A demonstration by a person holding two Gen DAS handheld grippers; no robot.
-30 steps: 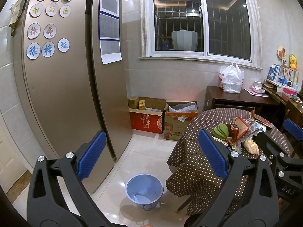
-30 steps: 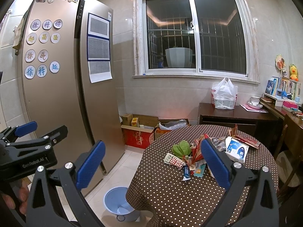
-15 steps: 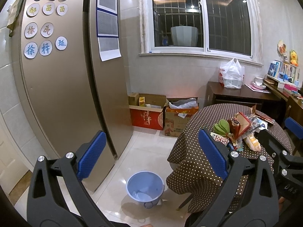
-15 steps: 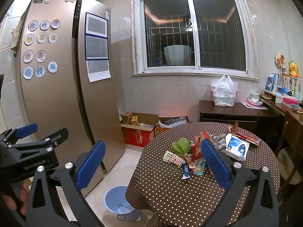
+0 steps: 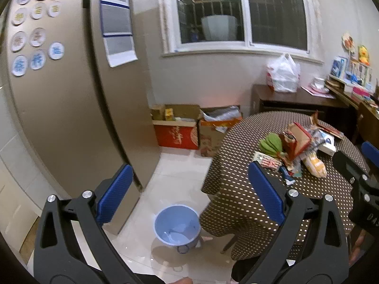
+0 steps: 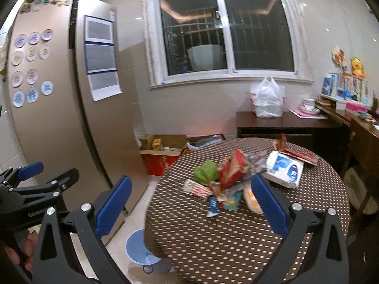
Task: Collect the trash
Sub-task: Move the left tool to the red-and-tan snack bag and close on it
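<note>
The trash lies in a loose heap near the middle of a round surface covered in a brown cloth with pale dots. In the heap, seen from the right wrist camera, a crumpled green piece sits at the left edge, a torn red carton stands tilted beside it, and a flat red-and-white patterned packet lies just in front. A small blue tube-like wrapper points toward the camera, next to a teal packet and a yellowish bag. A white box with blue print rests at the right of the heap, with a flat red package behind it.

The right gripper is held in front of the surface with its blue-padded jaws spread wide and nothing between them. The left gripper is likewise wide open and empty; it faces the floor gap between the bronze refrigerator and the surface. Through that gap a light blue bin stands on the pale tiled floor, just beside the hanging edge of the cloth, and looks nearly empty.

Against the far wall sit cardboard boxes, and a white plastic bag rests on a dark wooden sideboard under the window.
</note>
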